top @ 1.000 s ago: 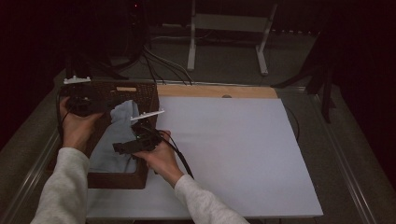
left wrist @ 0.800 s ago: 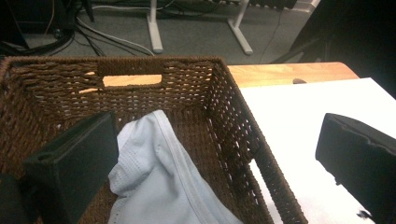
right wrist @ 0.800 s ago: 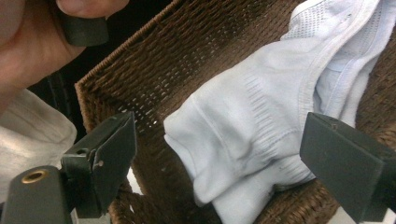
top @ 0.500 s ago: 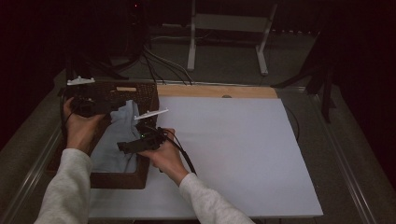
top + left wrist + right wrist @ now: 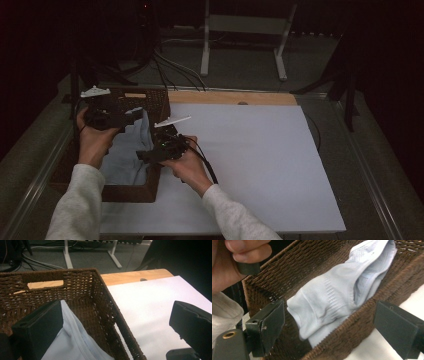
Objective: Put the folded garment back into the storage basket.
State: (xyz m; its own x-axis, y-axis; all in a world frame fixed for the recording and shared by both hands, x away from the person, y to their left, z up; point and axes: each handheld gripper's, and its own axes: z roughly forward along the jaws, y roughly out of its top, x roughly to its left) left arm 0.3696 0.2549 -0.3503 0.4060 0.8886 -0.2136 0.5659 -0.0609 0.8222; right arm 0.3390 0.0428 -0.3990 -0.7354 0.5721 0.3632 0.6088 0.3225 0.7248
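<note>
A brown wicker basket [image 5: 130, 192] stands at the table's left and holds a crumpled light blue cloth [image 5: 125, 150]. My left gripper [image 5: 131, 112] hovers over the basket's far end. In the left gripper view its jaws [image 5: 115, 315] stand wide apart, open, with the cloth [image 5: 75, 345] lying against the left jaw's inner side and the basket's wall [image 5: 82, 282] ahead. My right gripper [image 5: 145, 155] sits at the basket's right wall. In the right gripper view it [image 5: 330, 315] is open, straddling the wall [image 5: 367, 325], with the cloth [image 5: 329, 295] beyond, untouched.
A large white board [image 5: 250, 160] covers the table to the right of the basket, with a strip of bare wood [image 5: 230, 97] behind it. Beyond the table a white stand [image 5: 242, 45] and cables [image 5: 170, 65] rest on the dark floor.
My right gripper has shifted slightly to the right, onto the basket's right wall. The left hand and the cloth stay about where they were.
</note>
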